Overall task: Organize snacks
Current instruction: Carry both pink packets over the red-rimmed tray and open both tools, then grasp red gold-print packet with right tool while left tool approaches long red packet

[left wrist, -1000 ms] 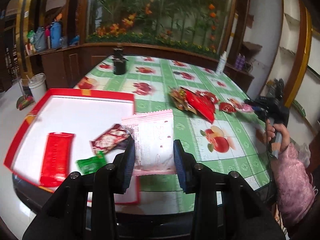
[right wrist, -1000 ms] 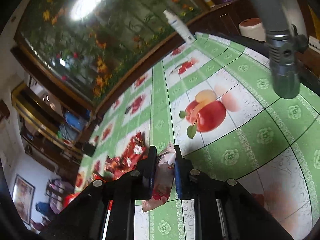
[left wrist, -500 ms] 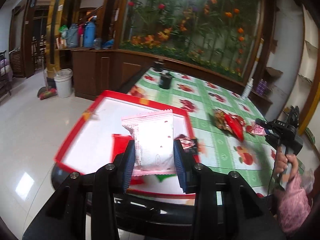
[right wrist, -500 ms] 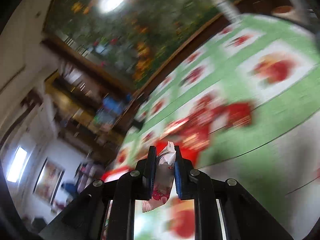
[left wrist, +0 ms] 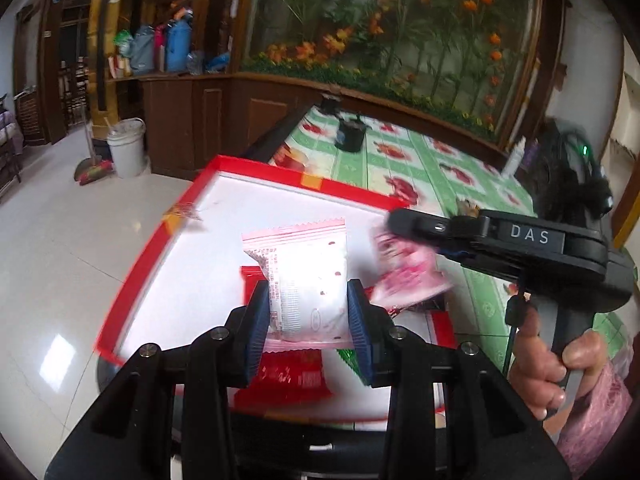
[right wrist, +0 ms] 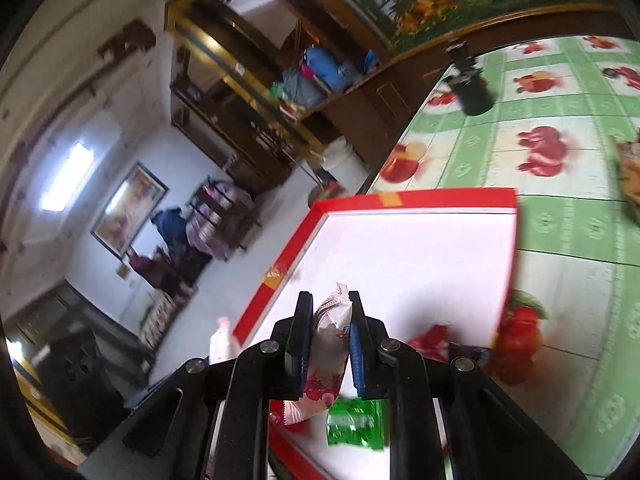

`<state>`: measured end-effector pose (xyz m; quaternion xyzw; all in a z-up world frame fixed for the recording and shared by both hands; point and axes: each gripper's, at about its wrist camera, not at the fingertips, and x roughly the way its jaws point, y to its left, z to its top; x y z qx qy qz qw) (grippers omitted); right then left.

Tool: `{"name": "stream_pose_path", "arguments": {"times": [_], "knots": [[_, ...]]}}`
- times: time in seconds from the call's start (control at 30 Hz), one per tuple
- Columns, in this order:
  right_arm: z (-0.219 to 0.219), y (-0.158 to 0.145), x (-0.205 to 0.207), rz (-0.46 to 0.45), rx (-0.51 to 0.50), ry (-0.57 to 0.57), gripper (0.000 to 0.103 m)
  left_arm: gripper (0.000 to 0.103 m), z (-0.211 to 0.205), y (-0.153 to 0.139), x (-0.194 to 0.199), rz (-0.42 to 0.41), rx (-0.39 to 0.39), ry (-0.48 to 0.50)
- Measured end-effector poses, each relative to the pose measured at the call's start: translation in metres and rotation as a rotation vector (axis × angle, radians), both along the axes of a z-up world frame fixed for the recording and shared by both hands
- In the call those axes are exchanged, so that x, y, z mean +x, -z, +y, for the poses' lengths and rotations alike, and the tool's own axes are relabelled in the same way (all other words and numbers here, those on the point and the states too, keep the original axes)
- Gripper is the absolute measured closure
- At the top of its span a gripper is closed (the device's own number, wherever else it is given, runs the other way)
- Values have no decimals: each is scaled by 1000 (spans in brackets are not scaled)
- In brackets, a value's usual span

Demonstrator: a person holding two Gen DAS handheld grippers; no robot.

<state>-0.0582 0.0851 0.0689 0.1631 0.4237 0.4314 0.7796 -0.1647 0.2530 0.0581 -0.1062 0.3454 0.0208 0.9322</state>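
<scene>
over the red tray point(left wrist: 168, 236) we had swung both grippers in from the table; left gripper point(left wrist: 307, 316) clenched a white pack point(left wrist: 304, 276), right gripper point(right wrist: 329, 340) a pink pack point(right wrist: 326, 356), so both drops looked close.

white bucket point(left wrist: 127, 146), broom point(left wrist: 93, 160), perhaps thermoses point(left wrist: 176, 42)

The black two-finger left gripper point(left wrist: 307, 322) is showing blue ribbed pads point(left wrist: 257, 330) and silver screws. The black right gripper point(left wrist: 404, 236) is displaying "DAS" lettering; a bare-skinned hand point(left wrist: 552, 368) is wearing a pink sleeve point(left wrist: 596, 420).
</scene>
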Motion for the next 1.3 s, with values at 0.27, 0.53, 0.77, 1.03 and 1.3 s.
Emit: {"name": "stream_pose_path", "arguments": {"times": [0.27,0.53,0.77,1.03,1.3], "knots": [[-24,2,12,-12,-30,24,67,46,-1,10,0,31,-17,-3],[-128,-12,33,-109,-22,186,62,42,-24,-2,-14,-5,-15,42],[-292,-9,56,-143,-23,506,57,42,-79,-11,-4,0,38,164],[-384,15,90,3,-41,714,51,42,-146,-17,29,33,64,283],[-388,24,94,78,-16,686,51,42,-204,-18,56,59,108,379]]}}
